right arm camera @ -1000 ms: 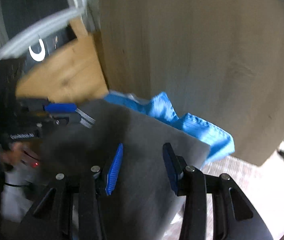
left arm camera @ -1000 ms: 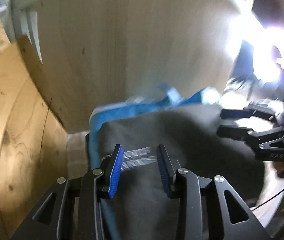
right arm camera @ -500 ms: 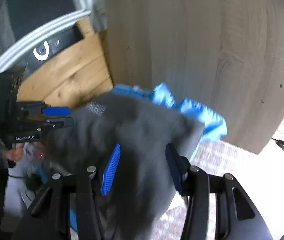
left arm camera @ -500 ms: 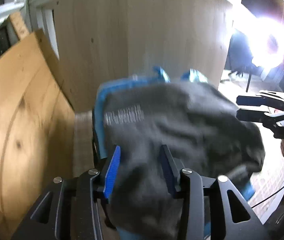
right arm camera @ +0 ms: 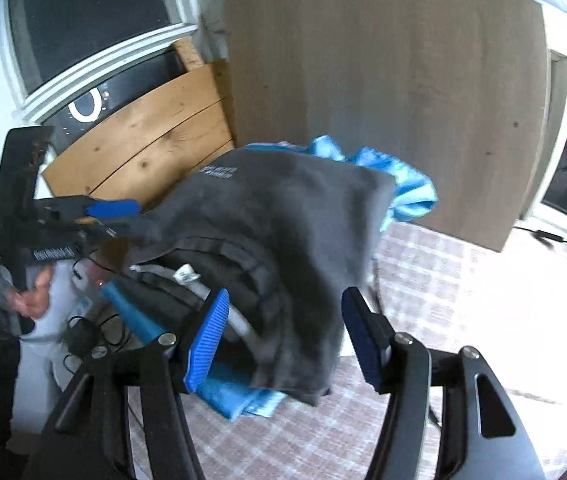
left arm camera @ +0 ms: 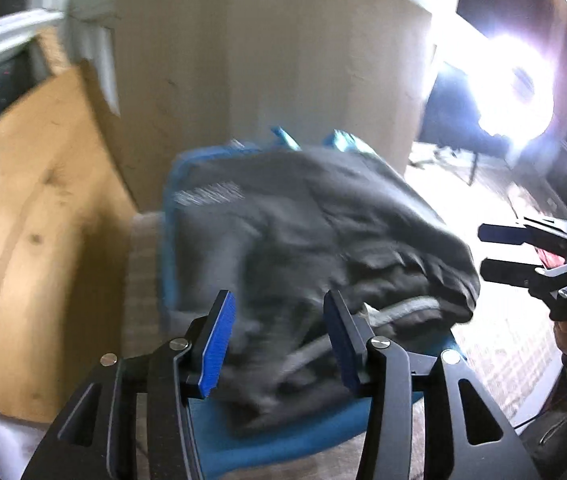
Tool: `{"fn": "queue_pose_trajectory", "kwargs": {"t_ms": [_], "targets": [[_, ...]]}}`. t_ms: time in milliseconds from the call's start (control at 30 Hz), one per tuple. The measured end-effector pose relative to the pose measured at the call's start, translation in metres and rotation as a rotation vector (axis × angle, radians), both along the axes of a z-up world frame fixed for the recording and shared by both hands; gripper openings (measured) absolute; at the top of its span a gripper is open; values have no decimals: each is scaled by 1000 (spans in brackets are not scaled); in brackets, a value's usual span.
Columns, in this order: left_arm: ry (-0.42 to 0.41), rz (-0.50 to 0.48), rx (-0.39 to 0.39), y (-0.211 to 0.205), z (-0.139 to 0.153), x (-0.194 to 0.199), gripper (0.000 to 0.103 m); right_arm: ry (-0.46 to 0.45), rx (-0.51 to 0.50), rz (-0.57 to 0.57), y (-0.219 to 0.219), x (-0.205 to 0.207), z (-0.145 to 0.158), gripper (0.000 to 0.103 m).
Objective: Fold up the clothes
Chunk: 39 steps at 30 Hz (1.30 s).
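Observation:
A folded dark grey garment [left arm camera: 303, 240] with a small white print lies on top of a blue garment [left arm camera: 283, 436], on a pile over a checked surface. It shows in the right wrist view too [right arm camera: 283, 232], with the blue cloth [right arm camera: 407, 188] behind it. My left gripper [left arm camera: 279, 336] is open, its jaws apart just above the near edge of the grey garment, holding nothing. My right gripper [right arm camera: 283, 340] is open and empty over the garment's right side. Each gripper also shows in the other's view, the right one [left arm camera: 523, 252] and the left one [right arm camera: 95, 216].
A tall pale wood panel [right arm camera: 383, 80] stands right behind the pile. A knotty pine board [left arm camera: 23, 240] leans at the left. A bright lamp [left arm camera: 511, 92] glares at the right. A checked cloth or rug [right arm camera: 443, 280] spreads under and to the right of the clothes.
Both grippers have let go of the grey garment and drawn back and up. The garment has dropped folded onto the blue one.

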<state>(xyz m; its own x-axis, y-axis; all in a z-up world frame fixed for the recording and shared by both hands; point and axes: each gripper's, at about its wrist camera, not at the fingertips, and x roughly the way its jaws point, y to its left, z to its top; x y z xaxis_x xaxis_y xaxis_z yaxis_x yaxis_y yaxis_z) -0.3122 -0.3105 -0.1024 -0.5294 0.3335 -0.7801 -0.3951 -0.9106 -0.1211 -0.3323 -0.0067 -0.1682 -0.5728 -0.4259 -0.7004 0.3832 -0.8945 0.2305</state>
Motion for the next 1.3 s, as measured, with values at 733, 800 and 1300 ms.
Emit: {"fn": "queue_pose_trajectory", "kwargs": {"t_ms": [733,800,1300], "targets": [[-15,132,-99,52,2,97,76,-188,99,-255,92,90,-53,60],[-12,131,-121,58,4,107,76,-192,103,-272,101,101,-51,60],[-10,323,-94,116,30,191,76,-193,173,-236,175,157,-39,60]]}}
